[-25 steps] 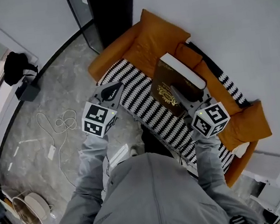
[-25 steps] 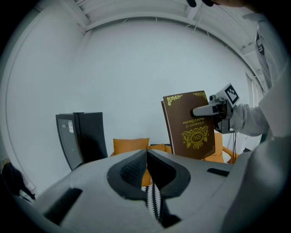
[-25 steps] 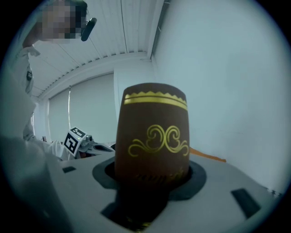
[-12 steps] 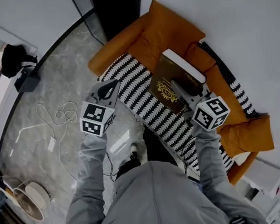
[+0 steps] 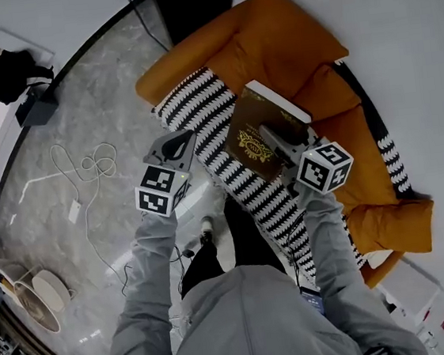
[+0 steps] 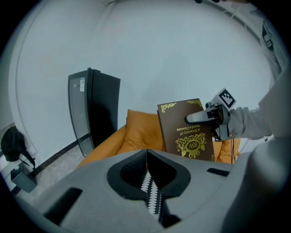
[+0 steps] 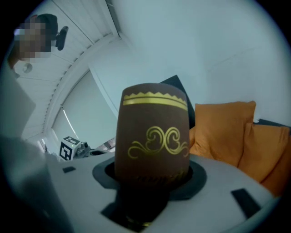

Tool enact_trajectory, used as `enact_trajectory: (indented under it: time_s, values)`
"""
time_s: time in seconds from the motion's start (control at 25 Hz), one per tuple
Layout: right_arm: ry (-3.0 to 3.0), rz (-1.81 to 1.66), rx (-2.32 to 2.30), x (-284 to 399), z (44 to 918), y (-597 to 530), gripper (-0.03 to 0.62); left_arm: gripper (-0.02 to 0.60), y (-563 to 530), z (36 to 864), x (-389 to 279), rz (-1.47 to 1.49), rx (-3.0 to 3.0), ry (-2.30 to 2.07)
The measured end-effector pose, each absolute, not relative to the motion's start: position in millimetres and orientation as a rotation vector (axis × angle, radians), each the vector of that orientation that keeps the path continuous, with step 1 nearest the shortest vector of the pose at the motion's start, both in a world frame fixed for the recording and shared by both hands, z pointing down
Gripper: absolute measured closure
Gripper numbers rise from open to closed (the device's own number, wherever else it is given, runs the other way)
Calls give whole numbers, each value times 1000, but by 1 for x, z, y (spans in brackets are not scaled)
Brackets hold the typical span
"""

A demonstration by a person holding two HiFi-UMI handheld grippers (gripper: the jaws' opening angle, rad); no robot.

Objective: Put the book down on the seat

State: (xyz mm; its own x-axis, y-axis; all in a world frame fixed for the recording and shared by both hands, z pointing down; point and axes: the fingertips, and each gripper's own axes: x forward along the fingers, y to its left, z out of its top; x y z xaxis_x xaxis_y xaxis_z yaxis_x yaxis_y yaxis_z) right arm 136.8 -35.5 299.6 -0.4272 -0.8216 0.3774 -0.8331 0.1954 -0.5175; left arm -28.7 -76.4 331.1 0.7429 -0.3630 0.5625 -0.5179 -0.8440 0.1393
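A thick brown book (image 5: 248, 142) with a gold emblem hangs over the sofa seat, above the black-and-white zigzag throw (image 5: 199, 112). My right gripper (image 5: 271, 137) is shut on the book's near edge, one finger lying across the cover. The book's spine (image 7: 152, 136) fills the right gripper view, and its cover (image 6: 188, 132) shows tilted in the left gripper view with the right gripper (image 6: 196, 117) clamped on it. My left gripper (image 5: 174, 144) is off the seat's left front edge, shut and holding nothing; only a thin slit (image 6: 148, 182) shows between its jaws.
The orange sofa (image 5: 192, 57) has loose orange cushions (image 5: 294, 41) against the white wall. A dark cabinet (image 6: 93, 109) stands at its far end. On the marble floor to the left lie a white cable (image 5: 85, 164) and a black bag (image 5: 11, 73).
Both grippers have come lower toward the sofa. The book has stayed in the right gripper, moved a little left in the picture and rolled slightly.
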Motion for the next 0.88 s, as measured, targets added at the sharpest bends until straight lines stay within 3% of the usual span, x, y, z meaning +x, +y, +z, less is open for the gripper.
enact_trajectory:
  time_s: [0.88]
  values:
    - [-2318, 1437, 1151, 88, 547, -67, 349, 555, -66, 521, -51, 737, 2268, -842]
